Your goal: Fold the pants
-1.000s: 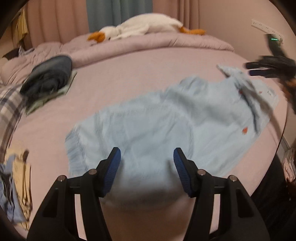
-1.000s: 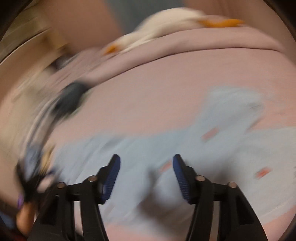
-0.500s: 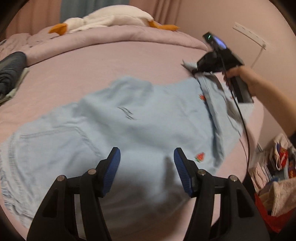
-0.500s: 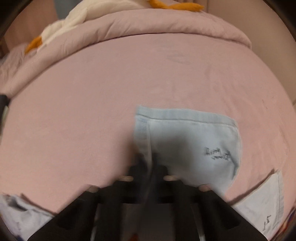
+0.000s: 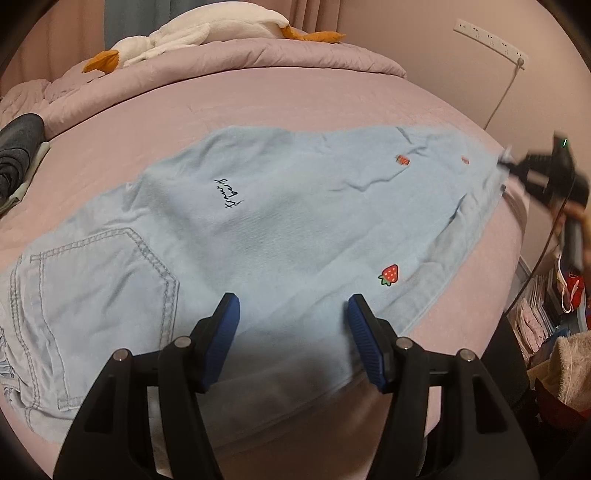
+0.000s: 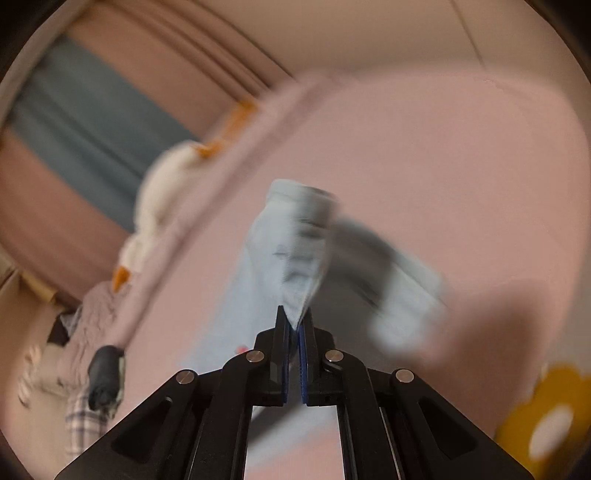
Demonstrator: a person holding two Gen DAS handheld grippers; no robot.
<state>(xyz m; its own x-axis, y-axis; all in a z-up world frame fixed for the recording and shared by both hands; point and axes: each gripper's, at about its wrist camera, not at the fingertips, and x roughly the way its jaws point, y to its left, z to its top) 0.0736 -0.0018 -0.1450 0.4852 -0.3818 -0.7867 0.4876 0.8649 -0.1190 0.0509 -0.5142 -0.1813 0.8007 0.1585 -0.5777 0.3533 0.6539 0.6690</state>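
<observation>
The right gripper (image 6: 294, 325) is clamping a fold of the pants (image 6: 291, 266) between its blue pads, the jaws pressed nearly together on the cloth. The pale blue fabric is rising out of the pinch and hanging forward in a blurred flap, with the pink bed (image 6: 461, 177) lying behind it. In the left wrist view the same gripper (image 5: 517, 168) is showing as a dark blurred shape at the far right, sitting at the hem end of the pants.

The left gripper (image 5: 293, 325) is standing with its jaws wide apart and nothing between the pads. It is hovering above the near edge of the pants (image 5: 280, 236), which are lying spread flat across the bed (image 5: 258, 96). Whether its fingertips are touching the cloth cannot be told.

The pants are running from a stitched back pocket (image 5: 103, 280) at the lower left to the hem at the far right. A strawberry patch (image 5: 389, 274) is sitting just beyond the right pad, and dark script embroidery (image 5: 228, 192) is lying near the middle of the fabric.

Farther out, a white goose plush (image 5: 207, 31) is lying on the rolled duvet at the head of the bed. Dark folded clothes (image 5: 16, 155) are resting at the left edge, well apart from the pants. A power strip (image 5: 489, 38) is hanging on the wall at the upper right.
</observation>
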